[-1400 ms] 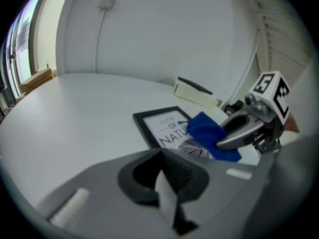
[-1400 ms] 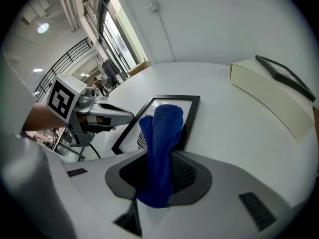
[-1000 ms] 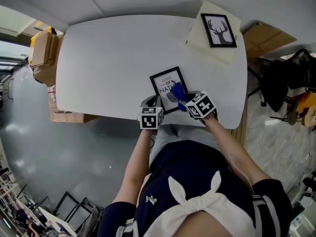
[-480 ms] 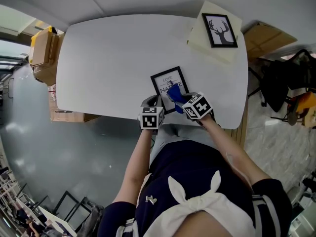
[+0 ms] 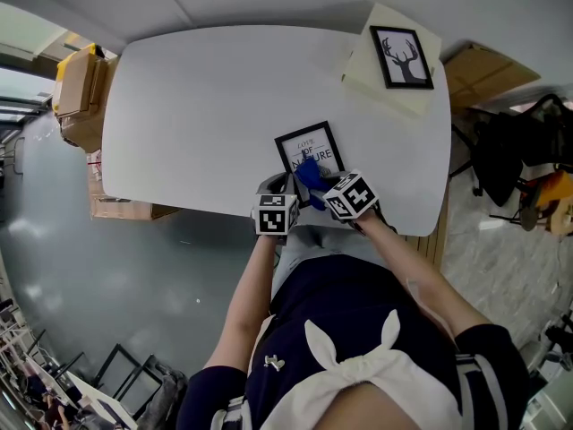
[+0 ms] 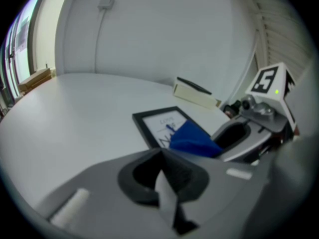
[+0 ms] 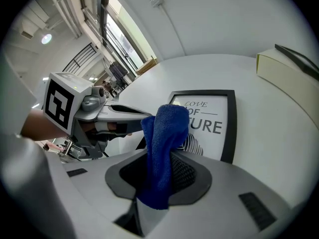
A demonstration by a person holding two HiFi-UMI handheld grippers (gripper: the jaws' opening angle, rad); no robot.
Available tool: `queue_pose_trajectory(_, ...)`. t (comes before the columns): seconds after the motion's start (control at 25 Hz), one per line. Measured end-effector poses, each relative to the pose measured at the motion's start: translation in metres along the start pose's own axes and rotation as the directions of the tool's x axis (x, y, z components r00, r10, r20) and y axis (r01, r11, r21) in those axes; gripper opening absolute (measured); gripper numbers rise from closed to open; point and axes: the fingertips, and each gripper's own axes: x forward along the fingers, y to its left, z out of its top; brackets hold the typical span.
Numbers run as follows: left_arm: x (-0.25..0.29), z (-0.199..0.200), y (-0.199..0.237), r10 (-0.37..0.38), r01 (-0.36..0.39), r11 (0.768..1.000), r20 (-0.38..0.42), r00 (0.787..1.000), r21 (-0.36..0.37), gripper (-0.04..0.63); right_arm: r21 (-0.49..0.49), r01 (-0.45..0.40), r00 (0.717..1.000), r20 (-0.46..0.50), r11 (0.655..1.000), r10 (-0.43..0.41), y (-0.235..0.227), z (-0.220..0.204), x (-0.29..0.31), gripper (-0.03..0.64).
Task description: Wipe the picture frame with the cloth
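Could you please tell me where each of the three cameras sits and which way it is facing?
Head view: on the person's head, facing steeply down at the white table; shows both forearms, torso, left gripper and right gripper.
Left gripper view: on the left gripper, facing along its shut jaws toward the picture frame; shows the right gripper.
Right gripper view: on the right gripper, facing along jaws shut on the blue cloth; shows the left gripper.
Shared: all three see frame and cloth.
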Motion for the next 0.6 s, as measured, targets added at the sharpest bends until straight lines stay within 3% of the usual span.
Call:
queue_pose_trajectory(0.4, 0.0, 0.0, -0.001, -0.004, 0.004, 1.0, 0.006, 1.0, -0.008, 0.002, -0.041, -0.047, 0.998, -0.032, 0.998, 0.045, 0.023, 0.002, 0.013, 0.104)
queue_pose_trajectory(0.6, 0.0, -0.001, -0.001, -0.007, 0.008, 1.0, 0.01, 1.0, -0.014, 0.002, -0.107, -0.027, 0.998, -0.052, 0.994, 0.021, 0.028, 0.001, 0.017, 0.105)
